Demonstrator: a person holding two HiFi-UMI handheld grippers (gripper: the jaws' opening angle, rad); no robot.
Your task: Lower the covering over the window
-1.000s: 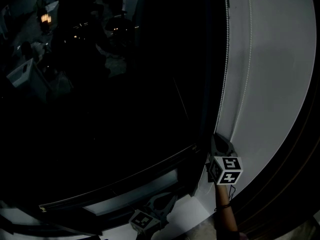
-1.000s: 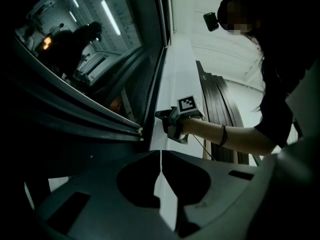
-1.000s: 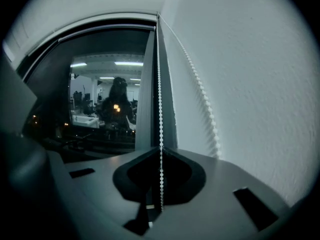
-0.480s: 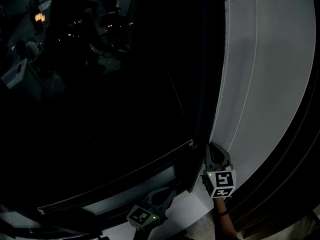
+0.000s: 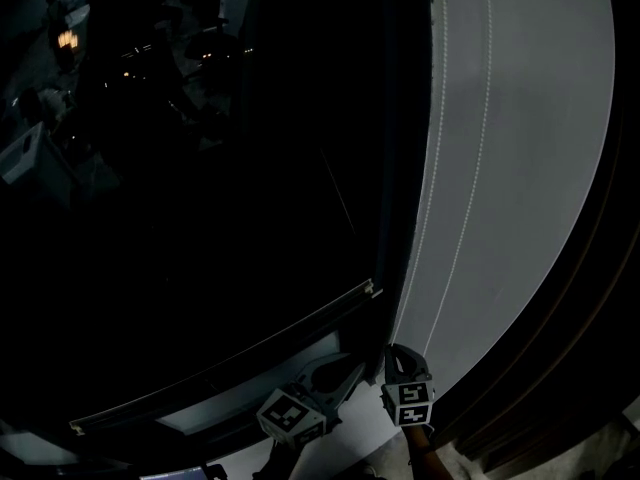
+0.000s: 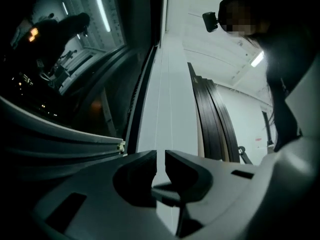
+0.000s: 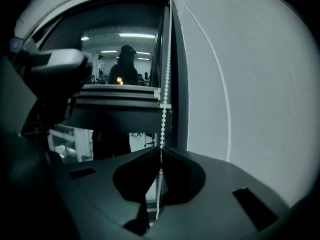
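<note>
A white bead chain (image 7: 165, 84) hangs beside the window's dark frame, and my right gripper (image 7: 160, 151) is shut on it. In the head view the right gripper (image 5: 400, 353) sits low on the chain's two strands (image 5: 432, 168). The dark covering's bottom rail (image 5: 250, 353) with its white end cap (image 5: 370, 290) crosses low over the window. To the left of the right one, my left gripper (image 5: 335, 378) has just been opening its jaws. The left gripper (image 6: 160, 156) shows a narrow gap. A chain strand lines up with that gap, but nothing is pressed between the pads.
A pale wall (image 5: 530, 168) runs along the right of the window. Dark trim strips (image 6: 210, 114) stand beside it. The glass (image 5: 150, 118) reflects a dim room with lights. A lighter sill strip (image 5: 260, 393) lies under the rail.
The right gripper has slid down along the bead chain, still closed on it. The left gripper has risen slightly.
</note>
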